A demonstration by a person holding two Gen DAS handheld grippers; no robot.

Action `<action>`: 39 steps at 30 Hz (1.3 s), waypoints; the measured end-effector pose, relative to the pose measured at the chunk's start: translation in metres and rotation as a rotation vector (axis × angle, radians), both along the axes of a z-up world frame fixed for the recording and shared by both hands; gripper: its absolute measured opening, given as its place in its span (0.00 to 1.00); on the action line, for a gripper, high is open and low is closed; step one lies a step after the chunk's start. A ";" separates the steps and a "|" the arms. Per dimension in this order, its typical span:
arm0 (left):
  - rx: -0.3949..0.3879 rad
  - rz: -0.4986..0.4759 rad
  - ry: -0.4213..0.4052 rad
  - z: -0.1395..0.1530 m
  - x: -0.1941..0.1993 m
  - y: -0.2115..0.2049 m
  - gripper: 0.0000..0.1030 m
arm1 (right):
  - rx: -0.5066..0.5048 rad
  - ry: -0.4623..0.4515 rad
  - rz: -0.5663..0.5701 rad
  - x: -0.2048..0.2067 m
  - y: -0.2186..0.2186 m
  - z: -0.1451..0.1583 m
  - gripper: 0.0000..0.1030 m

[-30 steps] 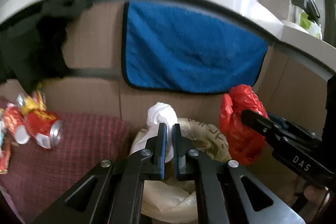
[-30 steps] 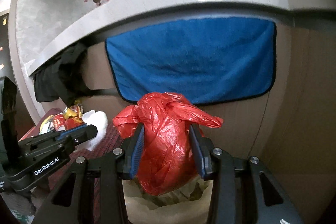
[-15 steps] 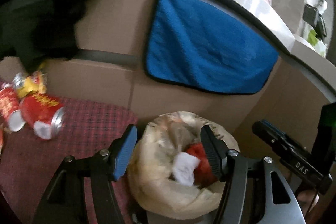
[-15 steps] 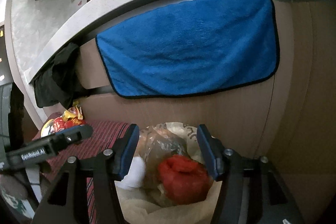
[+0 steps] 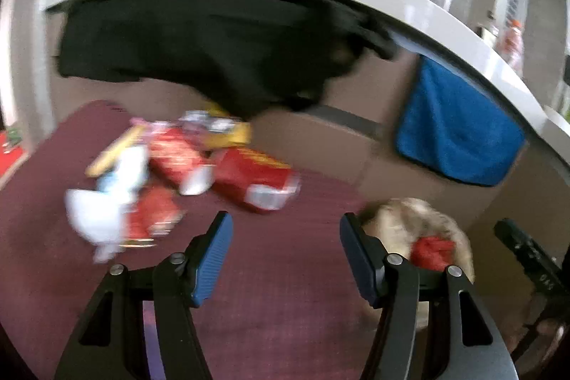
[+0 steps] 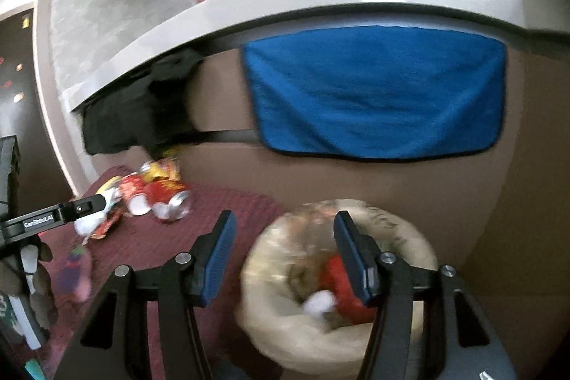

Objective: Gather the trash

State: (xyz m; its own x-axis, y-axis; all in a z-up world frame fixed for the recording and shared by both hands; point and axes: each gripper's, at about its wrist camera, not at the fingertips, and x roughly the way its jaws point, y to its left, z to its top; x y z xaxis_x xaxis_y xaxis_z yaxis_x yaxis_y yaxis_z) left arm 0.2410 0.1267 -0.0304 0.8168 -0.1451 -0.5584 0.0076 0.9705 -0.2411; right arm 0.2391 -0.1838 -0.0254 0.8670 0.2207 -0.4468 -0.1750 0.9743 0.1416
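My left gripper (image 5: 285,227) is open over the dark red mat (image 5: 285,308), with nothing between its fingers. Ahead of it lies a blurred trash pile: two red cans (image 5: 249,177), a yellow wrapper (image 5: 228,134) and a white tissue wad (image 5: 103,209). The bin with a cream bag (image 6: 409,237) stands to the right of the mat. Inside it lie a red plastic bag (image 6: 335,276) and a white wad (image 6: 319,303). Above the bin's left half my right gripper (image 6: 285,223) hangs open and empty. In the right wrist view the left gripper's finger (image 6: 85,207) points at the cans (image 6: 167,198).
A blue towel (image 6: 374,95) and a black cloth (image 5: 213,52) hang from the counter edge above a brown cabinet front. A small purple and pink item (image 6: 74,269) lies on the mat near its front left. The bin (image 5: 402,212) sits against the cabinet.
Both grippers opened and dropped their loads into the bin: the white wad from the left, the red bag from the right. The left gripper then swung left toward the trash pile.
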 end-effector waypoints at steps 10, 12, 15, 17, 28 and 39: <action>-0.040 0.208 -0.039 0.001 -0.058 0.126 0.60 | 0.016 0.094 0.249 0.002 0.114 -0.013 0.53; -0.061 0.234 -0.036 -0.002 -0.067 0.150 0.60 | 0.017 0.137 0.328 0.002 0.147 -0.022 0.53; -0.089 0.264 -0.024 -0.010 -0.077 0.179 0.60 | 0.023 0.192 0.439 -0.002 0.193 -0.036 0.53; -0.102 0.263 -0.016 -0.016 -0.082 0.190 0.60 | 0.016 0.230 0.494 -0.003 0.223 -0.046 0.53; -0.167 0.273 0.000 -0.041 -0.108 0.239 0.61 | -0.100 0.360 0.560 0.010 0.318 -0.095 0.52; -0.249 0.286 -0.005 -0.059 -0.124 0.264 0.61 | -0.239 0.337 0.598 -0.005 0.369 -0.104 0.55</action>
